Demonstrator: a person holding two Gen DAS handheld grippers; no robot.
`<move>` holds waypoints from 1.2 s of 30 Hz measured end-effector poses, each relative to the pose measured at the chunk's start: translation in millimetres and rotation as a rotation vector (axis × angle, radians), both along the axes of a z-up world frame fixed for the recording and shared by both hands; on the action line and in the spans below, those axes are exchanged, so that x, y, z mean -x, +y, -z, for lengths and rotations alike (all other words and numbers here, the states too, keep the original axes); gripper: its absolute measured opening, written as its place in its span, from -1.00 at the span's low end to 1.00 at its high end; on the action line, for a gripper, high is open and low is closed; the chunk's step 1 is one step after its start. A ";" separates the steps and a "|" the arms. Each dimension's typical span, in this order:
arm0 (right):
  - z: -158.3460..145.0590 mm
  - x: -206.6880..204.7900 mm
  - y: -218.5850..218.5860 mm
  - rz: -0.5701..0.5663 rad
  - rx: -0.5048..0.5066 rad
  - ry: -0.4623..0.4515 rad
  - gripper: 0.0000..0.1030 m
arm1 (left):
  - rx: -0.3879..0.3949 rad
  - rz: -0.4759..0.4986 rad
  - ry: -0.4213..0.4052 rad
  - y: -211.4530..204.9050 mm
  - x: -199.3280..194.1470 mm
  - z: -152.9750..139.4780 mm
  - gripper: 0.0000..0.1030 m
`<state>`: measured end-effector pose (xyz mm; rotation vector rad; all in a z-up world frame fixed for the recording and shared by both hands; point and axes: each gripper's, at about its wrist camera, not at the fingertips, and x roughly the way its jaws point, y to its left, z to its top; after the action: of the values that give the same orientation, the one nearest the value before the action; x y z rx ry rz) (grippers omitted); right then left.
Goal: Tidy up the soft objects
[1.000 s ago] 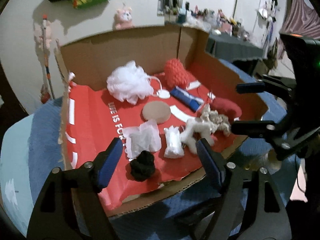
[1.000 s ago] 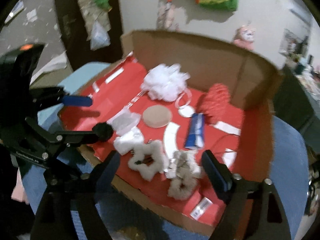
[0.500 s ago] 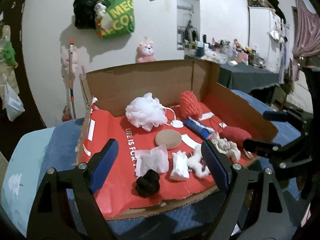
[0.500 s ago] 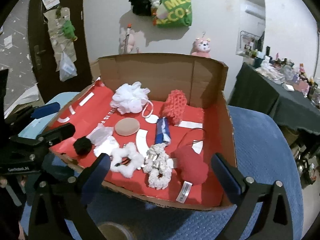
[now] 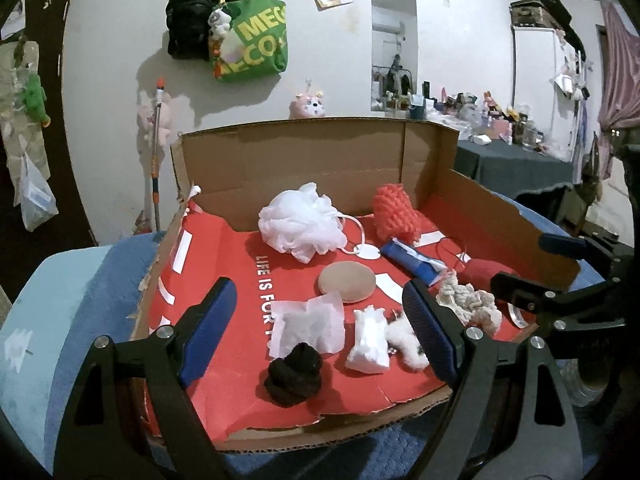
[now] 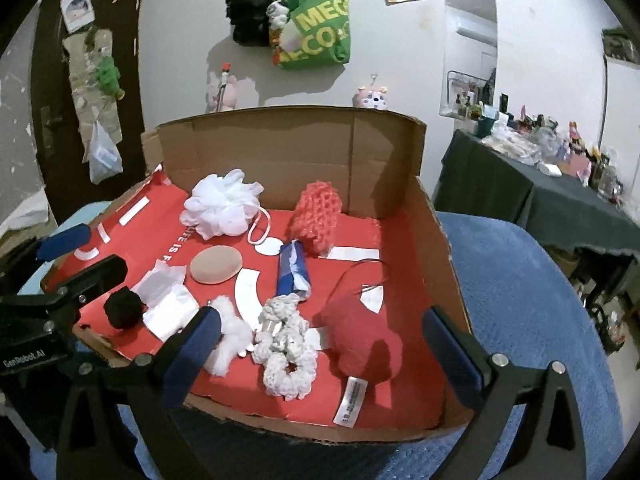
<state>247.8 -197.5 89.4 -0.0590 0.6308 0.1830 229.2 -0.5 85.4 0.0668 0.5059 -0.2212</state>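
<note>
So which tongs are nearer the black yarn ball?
Left. The left tongs, jaws opening, frame the black yarn ball just ahead; the right tongs sit further right, over the white scrunchie.

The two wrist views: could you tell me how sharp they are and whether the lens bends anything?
Left wrist view: sharp; fisheye bows the brown cardboard box, corners vignetted black. Right wrist view: equally sharp, same bowing, dim indoor light, soft shadow beside the red plush toy.

- The cardboard box point(image 6: 400, 152) has tall back and right walls; its front edge is low.
- Bare red floor point(image 5: 216, 256) along its left edge; soft things crowd the front.
</note>
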 end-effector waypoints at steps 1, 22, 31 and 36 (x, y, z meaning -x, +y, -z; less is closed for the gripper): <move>0.9 -1.0 -1.2 0.002 -0.008 0.001 1.00 | 0.002 -0.001 -0.002 0.3 0.3 0.1 0.75; 10.2 -2.4 3.0 0.058 0.036 -0.062 1.00 | -0.027 -0.098 0.021 0.7 -2.3 16.4 0.96; 12.7 -2.3 3.4 0.072 0.037 -0.071 1.00 | -0.026 -0.124 0.050 3.3 -7.4 20.6 0.96; 12.9 -2.9 3.1 0.078 0.042 -0.073 1.00 | -0.024 -0.128 0.055 4.1 -7.6 21.5 0.96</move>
<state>250.7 -194.4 76.5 -0.0812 0.5634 0.0922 236.8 3.6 63.8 0.0519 0.5655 -0.0923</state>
